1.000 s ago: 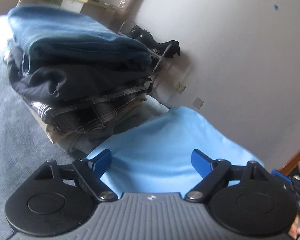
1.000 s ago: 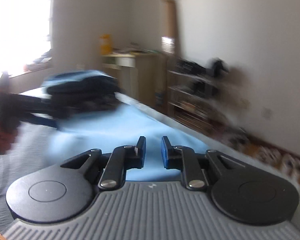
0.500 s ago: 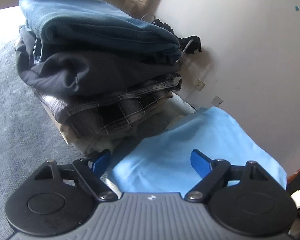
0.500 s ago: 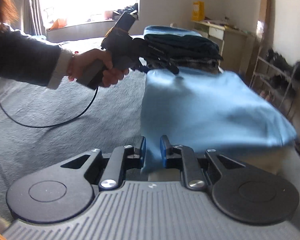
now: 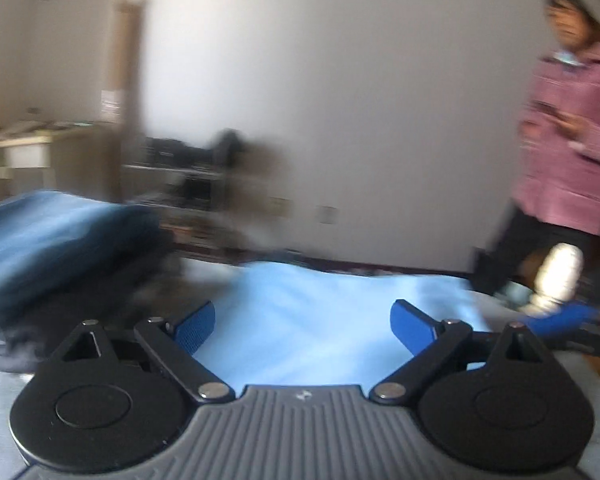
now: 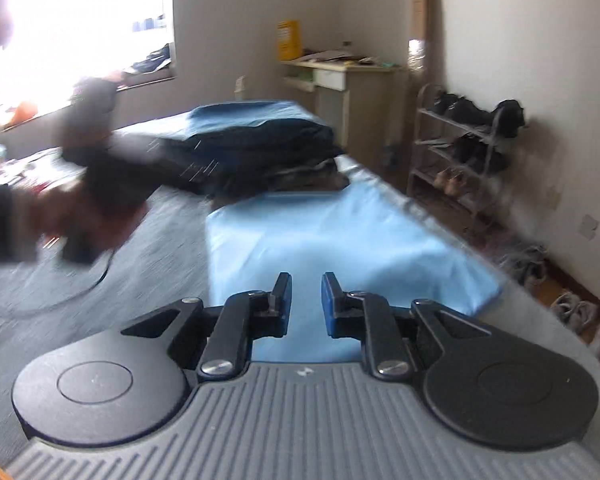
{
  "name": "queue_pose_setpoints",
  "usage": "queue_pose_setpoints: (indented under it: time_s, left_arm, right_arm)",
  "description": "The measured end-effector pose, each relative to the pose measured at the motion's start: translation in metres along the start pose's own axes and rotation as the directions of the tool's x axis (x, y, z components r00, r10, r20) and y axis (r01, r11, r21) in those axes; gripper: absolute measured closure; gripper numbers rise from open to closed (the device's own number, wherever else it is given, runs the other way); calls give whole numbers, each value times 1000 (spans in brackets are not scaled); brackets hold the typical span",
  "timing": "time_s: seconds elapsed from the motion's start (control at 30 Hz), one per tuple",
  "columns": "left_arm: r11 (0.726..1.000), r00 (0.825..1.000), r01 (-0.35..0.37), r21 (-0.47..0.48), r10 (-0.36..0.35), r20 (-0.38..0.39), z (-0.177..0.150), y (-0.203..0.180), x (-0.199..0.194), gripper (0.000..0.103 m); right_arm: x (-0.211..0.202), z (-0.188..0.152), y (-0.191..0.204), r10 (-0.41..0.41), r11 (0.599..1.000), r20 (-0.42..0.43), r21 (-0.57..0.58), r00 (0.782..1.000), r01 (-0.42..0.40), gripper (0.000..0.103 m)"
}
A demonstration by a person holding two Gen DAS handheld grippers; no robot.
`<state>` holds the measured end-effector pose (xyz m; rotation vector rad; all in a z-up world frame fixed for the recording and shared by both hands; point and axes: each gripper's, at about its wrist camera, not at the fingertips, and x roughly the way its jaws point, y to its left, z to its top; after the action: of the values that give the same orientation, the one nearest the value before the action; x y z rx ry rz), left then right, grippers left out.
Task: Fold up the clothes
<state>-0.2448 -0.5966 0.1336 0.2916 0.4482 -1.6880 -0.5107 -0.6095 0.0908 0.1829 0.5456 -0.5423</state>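
Whereas half a second ago the right gripper (image 6: 305, 300) pinched the near edge of the light blue garment (image 6: 332, 240), its fingers now stand slightly apart with nothing between them, and the cloth lies flat on the grey bed (image 6: 100, 272) beside the stack of folded clothes (image 6: 256, 148). With its fingers spread wide and empty, the left gripper (image 5: 304, 322) has swung away from the stack and looks across the garment. Likely one fold is laid down, and fresh grips come next.
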Motion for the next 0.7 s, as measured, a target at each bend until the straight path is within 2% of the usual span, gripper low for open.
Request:
queue_pose_setpoints:
  time_s: [0.07, 0.13, 0.23, 0.27, 0.33, 0.4, 0.53, 0.63, 0.67, 0.7]
  left_arm:
    - [1000, 998, 19, -2, -19, -67, -7, -16, 9, 8]
    - [1000, 993, 27, 2, -27, -114, -20, -28, 12, 8]
    - [1000, 993, 18, 11, -16, -116, -37, -32, 2, 8]
    - [1000, 994, 11, 4, -11, -107, -41, -32, -3, 8]
    - [1000, 994, -10, -22, 7, -110, -46, -30, -5, 8]
    - [999, 993, -12, -33, 9, -116, -49, -33, -6, 8]
    - [1000, 993, -21, -11, 19, -115, -50, -46, -5, 8]
    - [1000, 992, -8, 20, 11, -127, -57, -59, -17, 8]
    - [999, 991, -13, 38, 17, -132, -59, -63, -19, 8]
    - [998, 990, -23, 57, 31, -135, -62, -67, -20, 8]
  right_arm:
    - [13, 2, -5, -27, 999, -36, 26, 999, 28, 88]
    - [20, -6, -11, -77, 994, -135, 62, 988, 86, 88]
    - [11, -24, -15, -171, 976, -291, 82, 941, 203, 88]
    - [3, -24, -15, -196, 969, -326, 83, 925, 234, 88]
    - [-10, -14, -16, -215, 960, -360, 92, 908, 264, 88]
    - [-10, 10, -16, -245, 957, -358, 60, 901, 284, 88]
    - [21, 49, -18, -292, 951, -293, 14, 910, 310, 88]
    - [46, 45, -23, -293, 944, -201, 98, 935, 317, 88]
    - [49, 33, -26, -295, 940, -189, 119, 937, 320, 89]
    - [56, 23, -31, -312, 933, -198, 124, 929, 339, 89]
